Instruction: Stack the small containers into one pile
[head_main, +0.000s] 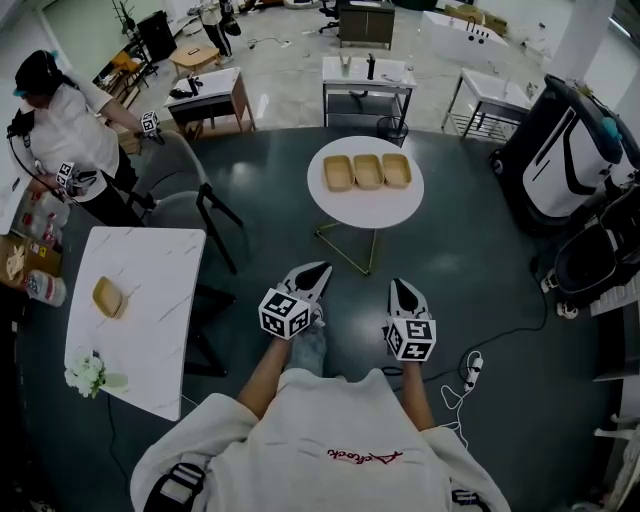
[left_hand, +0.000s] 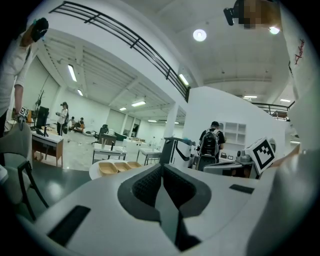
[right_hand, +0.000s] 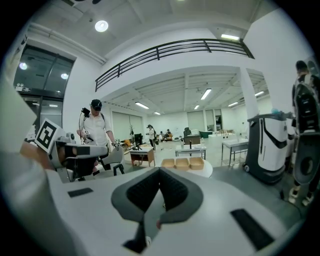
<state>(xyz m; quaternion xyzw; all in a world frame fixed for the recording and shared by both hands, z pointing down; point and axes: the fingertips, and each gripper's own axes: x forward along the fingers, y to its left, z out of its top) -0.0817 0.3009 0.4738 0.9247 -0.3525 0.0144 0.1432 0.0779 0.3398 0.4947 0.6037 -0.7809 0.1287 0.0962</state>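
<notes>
Jaws: I read both pairs closed and empty, on the left gripper (head_main: 318, 268) and the right gripper (head_main: 402, 285).
Containers: three containers (head_main: 368, 171) sit on the round worktop (head_main: 365, 208), well ahead. The row runs left-right and neither gripper is clearly nearer.
Views: only the head view shows a similar container (head_main: 107, 297) on the left worktop (head_main: 160, 300).

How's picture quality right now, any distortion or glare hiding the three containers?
Head view: evenly lit, sharp, three containers plain on the round table. Left gripper view: strong fisheye bending, ceiling lamp glares, containers tiny. Right gripper view: same warp, dark corners, containers small but visible.
</notes>
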